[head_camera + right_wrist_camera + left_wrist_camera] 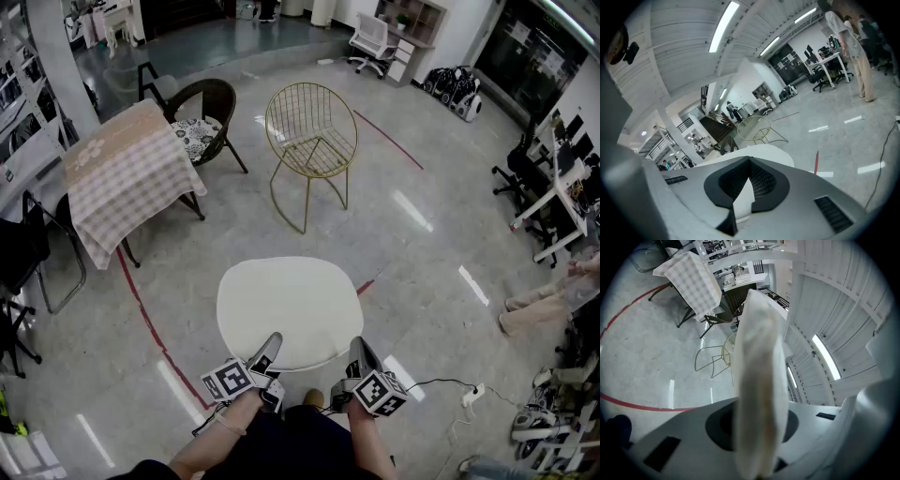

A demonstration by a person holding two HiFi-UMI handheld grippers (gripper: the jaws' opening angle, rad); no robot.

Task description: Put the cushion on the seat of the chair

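A round cream cushion (289, 309) hangs level in the air in front of me, held by its near edge. My left gripper (269, 349) is shut on the cushion's near left rim; in the left gripper view the cushion (757, 394) stands edge-on between the jaws. My right gripper (359, 352) is shut on the near right rim, and the cushion (761, 152) shows pinched between its dark pads. The gold wire chair (310, 141) stands on the floor some way ahead, its seat bare; it also appears as the chair (715, 357) and the chair (757, 129).
A table with a checked cloth (127, 173) stands ahead to the left, with a dark wicker chair (206, 117) behind it. Red tape lines (141, 305) cross the glossy floor. A cable and plug (459, 389) lie near right. Desks, office chairs and a person's legs (544, 300) line the right.
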